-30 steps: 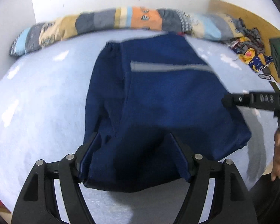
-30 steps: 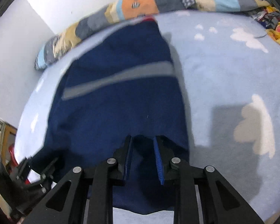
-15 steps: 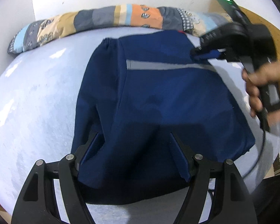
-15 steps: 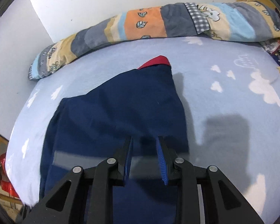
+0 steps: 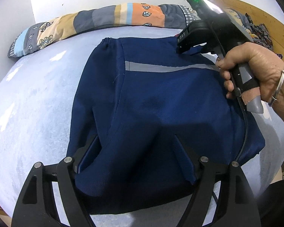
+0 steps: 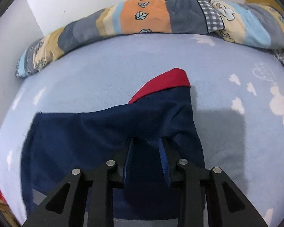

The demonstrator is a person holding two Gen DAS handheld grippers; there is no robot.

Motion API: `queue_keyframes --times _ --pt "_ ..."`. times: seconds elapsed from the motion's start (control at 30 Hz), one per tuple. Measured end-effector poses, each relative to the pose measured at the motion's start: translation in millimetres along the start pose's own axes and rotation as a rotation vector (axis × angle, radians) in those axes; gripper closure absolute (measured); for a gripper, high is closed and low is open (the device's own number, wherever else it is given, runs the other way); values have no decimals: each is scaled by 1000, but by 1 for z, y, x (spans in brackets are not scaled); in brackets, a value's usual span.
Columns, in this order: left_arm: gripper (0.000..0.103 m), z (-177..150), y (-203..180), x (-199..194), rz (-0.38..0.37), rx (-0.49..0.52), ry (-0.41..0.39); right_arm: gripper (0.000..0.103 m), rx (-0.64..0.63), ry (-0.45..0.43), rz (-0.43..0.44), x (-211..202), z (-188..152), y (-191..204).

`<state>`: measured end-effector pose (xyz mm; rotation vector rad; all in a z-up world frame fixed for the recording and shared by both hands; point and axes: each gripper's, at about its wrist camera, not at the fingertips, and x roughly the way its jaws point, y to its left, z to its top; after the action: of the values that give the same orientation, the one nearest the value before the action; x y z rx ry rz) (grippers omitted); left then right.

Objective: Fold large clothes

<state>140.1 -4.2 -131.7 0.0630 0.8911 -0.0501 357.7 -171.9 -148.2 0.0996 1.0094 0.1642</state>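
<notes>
Garment [image 5: 161,98], navy with a grey stripe, lies half-folded on the bed [image 5: 32,102]. Right gripper [image 6: 146,160]: jaws narrow, pinched on a fold of navy cloth carried toward the red collar [image 6: 166,81] ahead of them. Left gripper [image 5: 136,158]: jaws wide, just been opening, near hem bunched between them, pads apparently not pressing. Risk: thin pinch slips mid-carry, or the freed hem drags, skewing the fold.

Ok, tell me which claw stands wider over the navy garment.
The left claw: its jaws, just opening, stand wide with the navy garment loose between them. The right claw is pinched narrow on a fold.
</notes>
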Motion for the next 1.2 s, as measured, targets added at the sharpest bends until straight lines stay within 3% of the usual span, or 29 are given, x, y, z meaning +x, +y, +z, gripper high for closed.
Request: queue_keyframes --times 0.2,0.33,0.5,0.7,0.87,1.2 --pt "23 1 1 0 -1 -10 1 73 -46 -17 -8 -21 -4 5" --pt "23 -1 0 -4 5 -1 -14 72 -89 -58 9 -62 -18 6" --pt "23 -4 -5 -10 37 36 -47 70 -58 -57 89 -110 -57 -9" --pt "23 -8 -8 -10 62 62 -60 67 -29 -73 113 -151 -115 -21" --pt "23 -7 -6 -10 64 56 -59 67 -56 -49 114 -154 -142 -9" --pt "23 -7 -8 -7 64 55 -55 68 -121 29 92 -126 -150 18"
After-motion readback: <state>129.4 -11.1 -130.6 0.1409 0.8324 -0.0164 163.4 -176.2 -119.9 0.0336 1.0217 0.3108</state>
